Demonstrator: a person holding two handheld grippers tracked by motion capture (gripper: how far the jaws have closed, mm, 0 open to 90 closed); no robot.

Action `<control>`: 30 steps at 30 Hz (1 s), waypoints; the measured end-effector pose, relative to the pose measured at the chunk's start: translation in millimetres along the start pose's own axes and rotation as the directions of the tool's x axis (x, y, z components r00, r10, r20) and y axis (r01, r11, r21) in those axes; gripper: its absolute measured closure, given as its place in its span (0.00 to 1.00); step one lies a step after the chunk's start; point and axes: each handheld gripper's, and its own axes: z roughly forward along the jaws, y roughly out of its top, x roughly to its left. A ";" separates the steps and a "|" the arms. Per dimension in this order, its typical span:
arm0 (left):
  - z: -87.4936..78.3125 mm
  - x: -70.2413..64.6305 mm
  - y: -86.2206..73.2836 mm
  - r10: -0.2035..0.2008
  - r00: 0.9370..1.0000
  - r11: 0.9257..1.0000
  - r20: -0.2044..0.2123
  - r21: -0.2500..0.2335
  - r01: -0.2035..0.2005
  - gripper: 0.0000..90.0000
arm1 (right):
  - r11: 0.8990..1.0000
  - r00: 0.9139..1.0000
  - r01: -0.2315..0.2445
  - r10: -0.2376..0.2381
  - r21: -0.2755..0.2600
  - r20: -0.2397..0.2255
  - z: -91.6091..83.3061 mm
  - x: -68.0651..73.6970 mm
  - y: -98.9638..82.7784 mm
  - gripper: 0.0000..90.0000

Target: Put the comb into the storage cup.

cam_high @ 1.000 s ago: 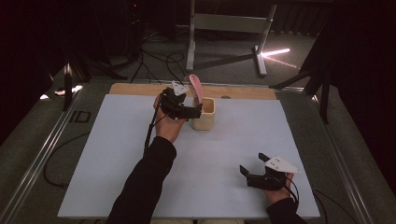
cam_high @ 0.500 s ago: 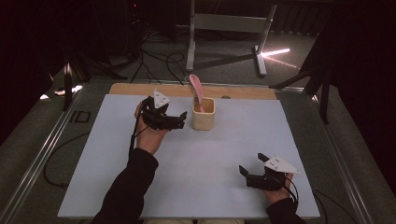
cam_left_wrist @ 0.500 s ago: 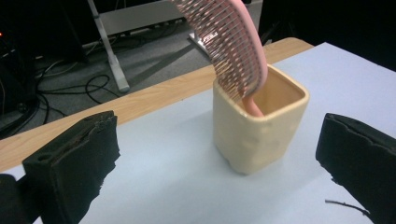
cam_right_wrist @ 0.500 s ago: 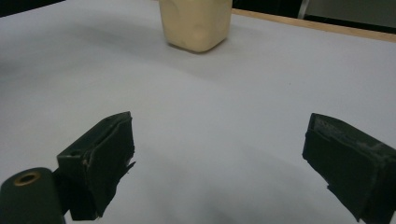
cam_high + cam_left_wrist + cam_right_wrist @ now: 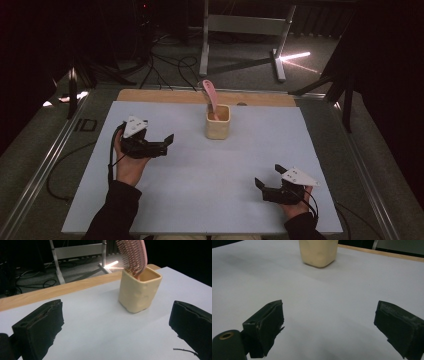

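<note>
Nearest the person, the right gripper [image 5: 267,181] rests low over the white table cover [image 5: 200,195] with its jaws spread wide and nothing between them. In the right gripper view the cream cup [image 5: 318,252] stands far ahead of those jaws and a little to their left, well apart from them.

Farther out, the left gripper [image 5: 167,141] is held above the cover, its jaws likewise wide apart and empty. In the left gripper view the cup [image 5: 139,290] stands ahead of the jaws and toward the right-hand one, near but not touching. Of the two, the left gripper looks the nearer to it.

Farthest off, the pink hairbrush [image 5: 210,95] stands in the cup with its bristled head up, its long axis nearly upright and leaning slightly away from the person. Any grasp on the brush would likely have to come from the side, across that upright axis, above the cup's rim.
</note>
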 end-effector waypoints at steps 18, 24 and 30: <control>-42.7 28.8 -67.3 -0.046 0.999 0.999 -0.019 0.008 0.046 0.00 | 1.000 1.000 -0.017 0.017 -0.006 0.007 -3.1 -0.4 0.4 0.10; -52.0 31.7 -91.9 -0.033 0.999 0.999 -0.020 0.008 0.033 0.00 | 1.000 1.000 -0.023 0.023 -0.012 0.003 -5.7 1.9 0.6 0.10; -59.6 28.9 -110.0 0.016 0.999 1.000 -0.042 0.016 -0.015 0.00 | 0.999 0.999 -0.041 0.042 -0.031 0.012 -12.6 0.8 0.8 0.10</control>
